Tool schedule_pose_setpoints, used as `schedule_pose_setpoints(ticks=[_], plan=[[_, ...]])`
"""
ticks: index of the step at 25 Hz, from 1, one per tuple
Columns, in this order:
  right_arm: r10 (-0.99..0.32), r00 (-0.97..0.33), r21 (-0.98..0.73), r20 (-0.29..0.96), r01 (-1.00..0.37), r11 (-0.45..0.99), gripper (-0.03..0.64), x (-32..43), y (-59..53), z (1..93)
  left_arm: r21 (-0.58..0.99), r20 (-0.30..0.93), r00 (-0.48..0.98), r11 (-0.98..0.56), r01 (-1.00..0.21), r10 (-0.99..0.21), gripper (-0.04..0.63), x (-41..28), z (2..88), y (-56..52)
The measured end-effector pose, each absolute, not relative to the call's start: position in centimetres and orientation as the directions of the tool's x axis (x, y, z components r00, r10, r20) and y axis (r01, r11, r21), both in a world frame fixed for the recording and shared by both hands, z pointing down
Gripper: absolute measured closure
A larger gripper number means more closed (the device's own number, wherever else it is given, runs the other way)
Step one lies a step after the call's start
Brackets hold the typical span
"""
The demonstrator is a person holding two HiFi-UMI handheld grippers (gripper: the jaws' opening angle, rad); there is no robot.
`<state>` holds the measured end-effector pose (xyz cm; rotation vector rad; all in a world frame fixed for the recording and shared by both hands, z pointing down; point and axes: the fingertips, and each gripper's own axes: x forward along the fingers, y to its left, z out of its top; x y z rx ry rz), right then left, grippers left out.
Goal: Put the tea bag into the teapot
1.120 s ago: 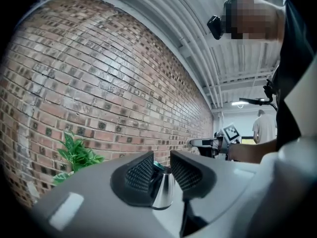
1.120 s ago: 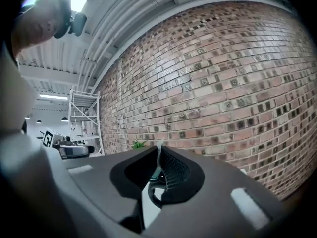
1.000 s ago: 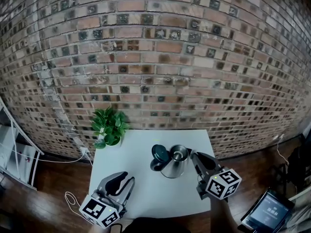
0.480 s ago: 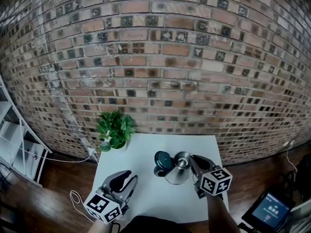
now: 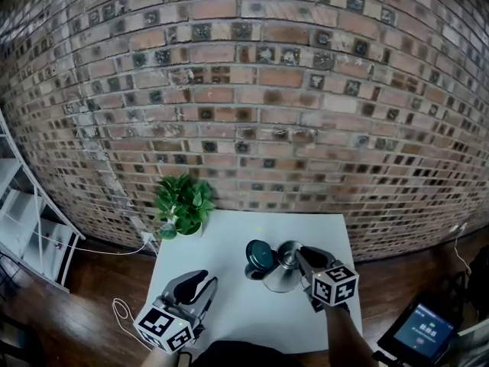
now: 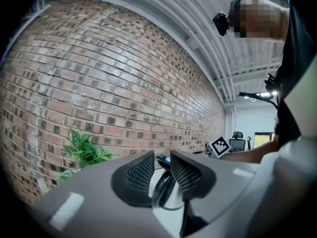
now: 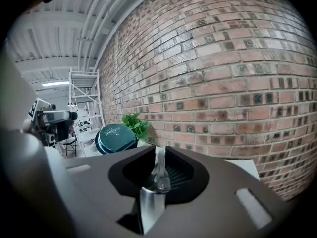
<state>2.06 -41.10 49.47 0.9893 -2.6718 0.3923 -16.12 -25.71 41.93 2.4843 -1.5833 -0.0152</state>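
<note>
A steel teapot [image 5: 281, 270] stands on the white table [image 5: 229, 243], its dark teal lid [image 5: 258, 254] tipped open to the left. My right gripper [image 5: 302, 257] is at the pot's right side. In the right gripper view it [image 7: 159, 170] is shut on a thin shiny metal strip, the teapot's handle [image 7: 151, 202], with the lid [image 7: 116, 138] beyond on the left. My left gripper [image 5: 200, 285] hovers at the table's front left, jaws a narrow gap apart and holding nothing. Through that gap [image 6: 162, 165] the teapot [image 6: 166, 185] shows. No tea bag shows in any view.
A potted plant [image 5: 183, 203] stands at the table's back left corner against the brick wall. A white shelf frame [image 5: 23, 228] is on the left, a cable [image 5: 122, 312] lies on the wooden floor, and a screen device [image 5: 424, 329] sits at the lower right.
The right gripper has drawn in leftward against the teapot's side. The head view has shifted a little. The left gripper stays where it was.
</note>
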Motion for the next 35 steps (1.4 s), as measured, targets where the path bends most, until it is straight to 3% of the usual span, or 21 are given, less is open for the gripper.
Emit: schedule_pose_setpoints(ticks=[3,21,26,28,35], plan=[[-0.590,-0.724,-0.147,0.358,-0.667,0.730,0.522,2.1,-41.3,50.0,0.176,0.098,0.417,-0.397,-0.901,-0.904,0.494,-16.6,42.0,-25.6],[-0.648,-0.737,-0.152,0.191,-0.674,0.723,0.522,2.3,-33.6,41.3,0.192,0.052,0.514,-0.497,-0.846,-0.856,0.517,-16.4,40.8,-23.3],[-0.678,-0.715,-0.168,0.169,-0.699,0.696,0.550,2.8,-29.0,39.8,0.101,0.053,0.552,-0.545,-0.832,-0.832,0.540,-16.5,40.5,-21.0],[-0.696,-0.697,-0.153,0.175,-0.717,0.680,0.576,3.1,-27.1,39.5,0.122,0.024,0.586,-0.580,-0.806,-0.810,0.588,-16.5,40.2,-20.1],[-0.720,-0.676,-0.133,0.155,-0.736,0.663,0.602,4.3,-21.8,38.9,0.165,-0.042,0.602,-0.600,-0.783,-0.798,0.591,-17.1,40.1,-18.3]])
